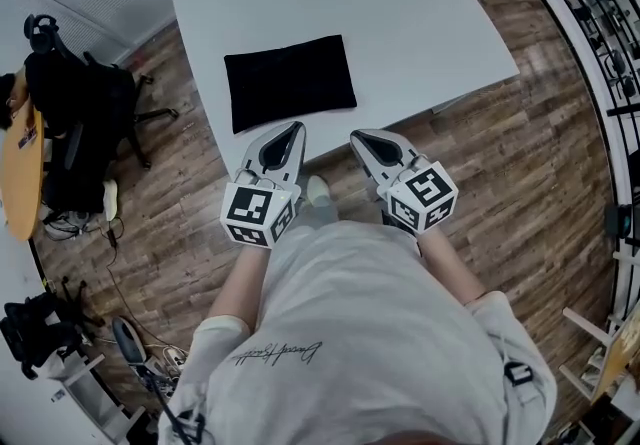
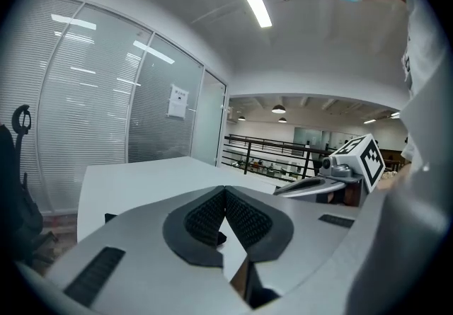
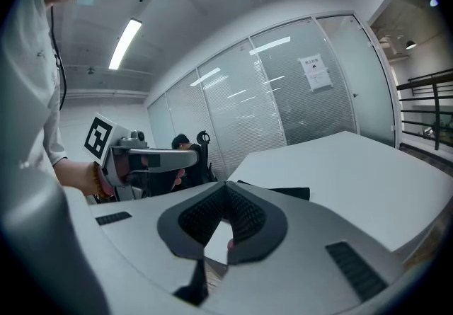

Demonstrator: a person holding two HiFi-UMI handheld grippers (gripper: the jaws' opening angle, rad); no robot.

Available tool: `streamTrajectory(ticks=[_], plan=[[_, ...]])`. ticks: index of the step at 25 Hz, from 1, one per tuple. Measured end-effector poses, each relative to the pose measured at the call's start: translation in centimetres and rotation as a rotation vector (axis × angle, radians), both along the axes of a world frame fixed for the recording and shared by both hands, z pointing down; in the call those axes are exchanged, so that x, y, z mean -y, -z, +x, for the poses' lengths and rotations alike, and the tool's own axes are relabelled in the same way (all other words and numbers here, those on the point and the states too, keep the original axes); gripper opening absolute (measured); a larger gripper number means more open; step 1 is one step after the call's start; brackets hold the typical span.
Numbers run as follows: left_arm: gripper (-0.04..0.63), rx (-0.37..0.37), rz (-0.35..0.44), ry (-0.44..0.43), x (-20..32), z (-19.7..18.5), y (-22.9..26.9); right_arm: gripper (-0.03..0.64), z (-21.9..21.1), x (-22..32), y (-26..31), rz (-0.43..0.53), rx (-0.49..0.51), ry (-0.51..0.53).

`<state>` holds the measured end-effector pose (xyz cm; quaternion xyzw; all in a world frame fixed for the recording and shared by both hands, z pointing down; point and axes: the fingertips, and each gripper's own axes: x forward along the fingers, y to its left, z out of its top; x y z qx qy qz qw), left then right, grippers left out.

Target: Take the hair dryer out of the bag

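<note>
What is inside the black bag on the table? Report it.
Only the outer fabric of the black bag shows; it lies flat on the white table. Anything inside is covered.

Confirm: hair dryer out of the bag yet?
Not out: no dryer in sight. The black bag lies flat on the table, untouched; left gripper and right gripper are shut and empty. Contents hidden.

A black rectangular bag [image 1: 290, 81] is seen lying flat, just ahead of the left gripper [image 1: 293, 128] and right gripper [image 1: 360, 138], untouched.
</note>
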<state>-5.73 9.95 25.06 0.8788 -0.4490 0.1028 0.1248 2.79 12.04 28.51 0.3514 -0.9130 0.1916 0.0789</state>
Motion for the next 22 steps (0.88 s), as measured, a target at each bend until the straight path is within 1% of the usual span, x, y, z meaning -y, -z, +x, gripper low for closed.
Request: streamTrajectory(ticks=[3,9,16,22], plan=[[0.014,0.004,-0.013,-0.005,1.4,-0.7,-0.3,0.023,-0.8,1.6,-0.2,-0.002,-0.014,-0.006],[0.014,-0.002,-0.008,-0.002,3.8,-3.0,-0.5,0.023,-3.1,4.3,-0.3,-0.003,-0.021,-0.016],[0.014,-0.016,-0.010,-0.033,6.2,-4.0,-0.9,0.023,-4.9,7.2,-0.2,0.009,-0.021,-0.023],[0.014,-0.053,-0.002,-0.071,7.4,-4.1,-0.6,0.023,-5.5,8.8,0.2,0.024,-0.026,-0.043]])
